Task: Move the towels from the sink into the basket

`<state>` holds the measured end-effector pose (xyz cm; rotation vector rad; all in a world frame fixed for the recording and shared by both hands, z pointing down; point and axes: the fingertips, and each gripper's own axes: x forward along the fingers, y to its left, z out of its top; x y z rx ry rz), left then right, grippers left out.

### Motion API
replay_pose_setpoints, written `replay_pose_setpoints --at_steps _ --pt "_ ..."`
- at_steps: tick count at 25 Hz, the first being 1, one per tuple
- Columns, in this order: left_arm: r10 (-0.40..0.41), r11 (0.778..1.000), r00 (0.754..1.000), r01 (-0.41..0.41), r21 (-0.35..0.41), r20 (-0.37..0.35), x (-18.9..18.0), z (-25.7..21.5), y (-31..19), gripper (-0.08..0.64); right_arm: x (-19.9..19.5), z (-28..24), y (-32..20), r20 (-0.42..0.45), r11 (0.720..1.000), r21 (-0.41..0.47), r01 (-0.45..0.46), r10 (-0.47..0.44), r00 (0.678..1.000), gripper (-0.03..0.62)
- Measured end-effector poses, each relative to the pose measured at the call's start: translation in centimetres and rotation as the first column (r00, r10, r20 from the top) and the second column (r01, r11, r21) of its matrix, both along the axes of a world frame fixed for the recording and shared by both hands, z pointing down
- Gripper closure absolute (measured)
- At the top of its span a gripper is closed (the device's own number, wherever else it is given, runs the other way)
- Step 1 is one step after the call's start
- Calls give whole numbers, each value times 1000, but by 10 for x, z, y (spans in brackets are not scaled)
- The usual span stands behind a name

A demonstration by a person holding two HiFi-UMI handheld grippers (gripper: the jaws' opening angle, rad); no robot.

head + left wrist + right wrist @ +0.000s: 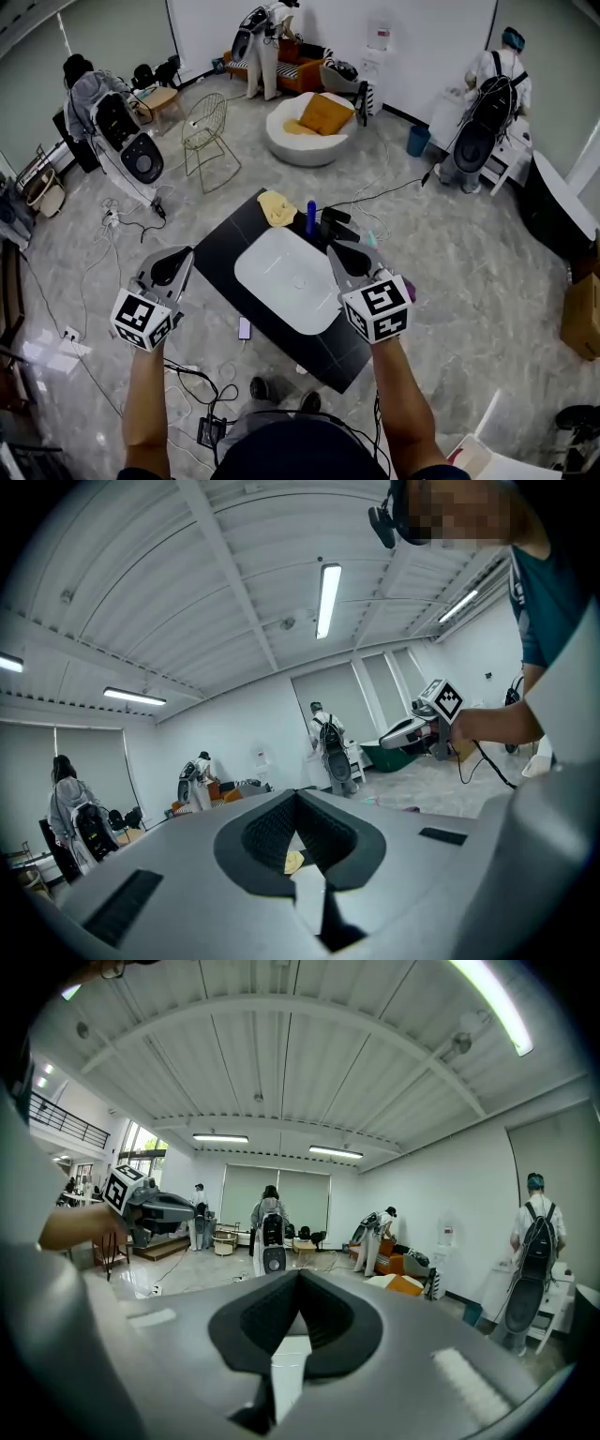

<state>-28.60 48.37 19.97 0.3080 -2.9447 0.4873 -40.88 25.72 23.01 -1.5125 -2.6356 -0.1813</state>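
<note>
My left gripper (170,266) and right gripper (349,259) hang over the black desk (221,261), one on either side of the white sink (281,281). Both sets of jaws are pressed together on nothing. The yellow towel (277,207) lies at the desk's far corner, just beside the sink's rim.

The right tool (337,253) hides the sink's (279,274) right rim, and dark items (336,222) behind it are too small to identify.

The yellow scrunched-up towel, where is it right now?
In the head view, the yellow crumpled towel lies on the far edge of the black countertop, just beyond the white oval sink basin and left of the upright blue bottle.
</note>
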Motion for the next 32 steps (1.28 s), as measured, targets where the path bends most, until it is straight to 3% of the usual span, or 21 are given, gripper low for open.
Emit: replay_pose_setpoints --at_steps 8,15,32 --pt "34 999 999 -34 7 6 -40 11 25 554 -23 9 23 0 999 13 -30 30 1000 582" --pt "109 993 994 -109 41 4 -109 27 70 554 -61 24 62 -7 993 45 -109 110 994 581" --pt "241 969 963 -233 82 -117 -277 116 168 554 -168 103 180 -103 978 95 -188 198 975 581"
